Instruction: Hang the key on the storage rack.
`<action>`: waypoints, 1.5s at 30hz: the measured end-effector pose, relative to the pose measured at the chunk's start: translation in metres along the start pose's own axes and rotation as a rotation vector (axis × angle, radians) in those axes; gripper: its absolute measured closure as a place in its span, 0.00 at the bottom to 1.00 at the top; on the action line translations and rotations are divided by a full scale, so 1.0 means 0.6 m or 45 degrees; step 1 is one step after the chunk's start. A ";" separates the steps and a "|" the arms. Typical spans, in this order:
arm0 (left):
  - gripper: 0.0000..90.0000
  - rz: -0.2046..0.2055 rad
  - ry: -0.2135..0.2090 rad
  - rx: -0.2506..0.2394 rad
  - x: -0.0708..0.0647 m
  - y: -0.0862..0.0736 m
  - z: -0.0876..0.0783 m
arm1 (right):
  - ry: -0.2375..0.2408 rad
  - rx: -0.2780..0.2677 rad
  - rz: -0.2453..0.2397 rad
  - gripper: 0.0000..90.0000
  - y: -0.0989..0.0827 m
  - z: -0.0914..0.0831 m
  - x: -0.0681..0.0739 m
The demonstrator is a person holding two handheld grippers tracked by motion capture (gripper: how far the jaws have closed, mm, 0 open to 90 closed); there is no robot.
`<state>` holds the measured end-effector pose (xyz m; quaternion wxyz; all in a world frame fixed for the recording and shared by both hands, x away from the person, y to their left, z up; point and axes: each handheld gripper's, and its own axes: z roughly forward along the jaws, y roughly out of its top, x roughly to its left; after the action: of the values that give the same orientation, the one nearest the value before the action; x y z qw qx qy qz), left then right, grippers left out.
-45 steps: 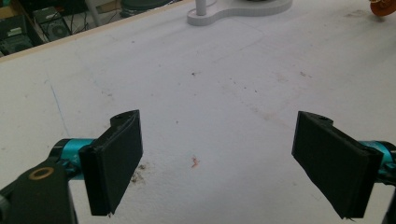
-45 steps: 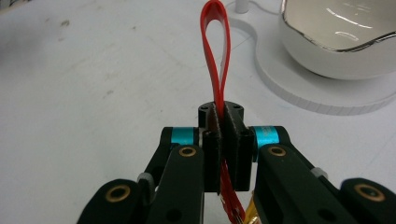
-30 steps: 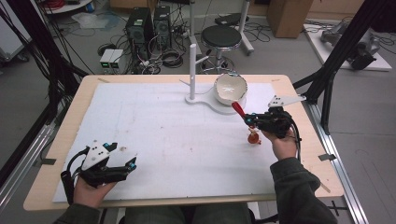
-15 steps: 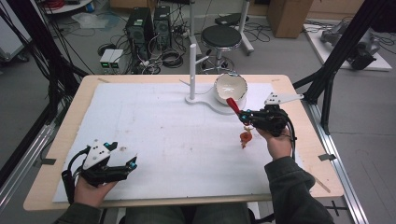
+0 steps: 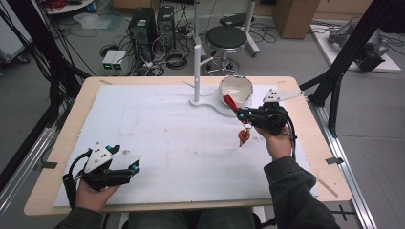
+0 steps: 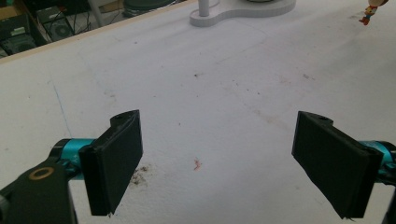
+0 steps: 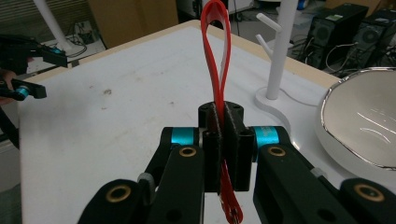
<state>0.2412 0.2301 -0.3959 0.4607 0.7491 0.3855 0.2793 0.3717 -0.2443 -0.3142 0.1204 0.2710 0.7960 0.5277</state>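
Red looped strap (image 7: 215, 51) with a small figure (image 5: 244, 137) hanging from it

The strap is a thin, glossy red band that is folded into a narrow long loop; in the right gripper view the loop stands up above the pads, and its two sides are pressed flat together where they pass between them. In the high view the red end (image 5: 230, 101) points toward the back of the table, near the rim of the white bowl (image 5: 235, 89). The small figure, orange and red, hangs below in the air, above the white table cover (image 5: 167, 138) and not touching it
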 end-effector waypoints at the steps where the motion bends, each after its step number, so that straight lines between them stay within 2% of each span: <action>1: 0.18 0.001 0.000 0.003 0.000 0.000 0.000 | 0.009 -0.001 -0.002 0.96 0.002 0.002 0.001; 13: 0.18 -0.006 -0.008 0.005 0.003 -0.001 0.001 | 0.021 0.003 -0.025 0.96 0.025 0.023 0.007; 25: 0.18 -0.002 -0.013 0.001 0.002 -0.001 0.001 | -0.003 0.009 -0.056 0.96 0.040 0.048 0.012; 38: 0.18 0.003 -0.015 -0.001 0.002 -0.001 0.001 | 0.002 0.013 -0.059 0.96 0.057 0.084 0.009; 45: 0.18 0.001 -0.011 0.002 0.003 -0.001 0.000 | -0.021 0.020 -0.055 0.96 0.067 0.098 0.007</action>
<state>0.2419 0.2316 -0.3966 0.4617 0.7508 0.3834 0.2758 0.4083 -0.1845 -0.3019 0.1363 0.2590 0.8048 0.5164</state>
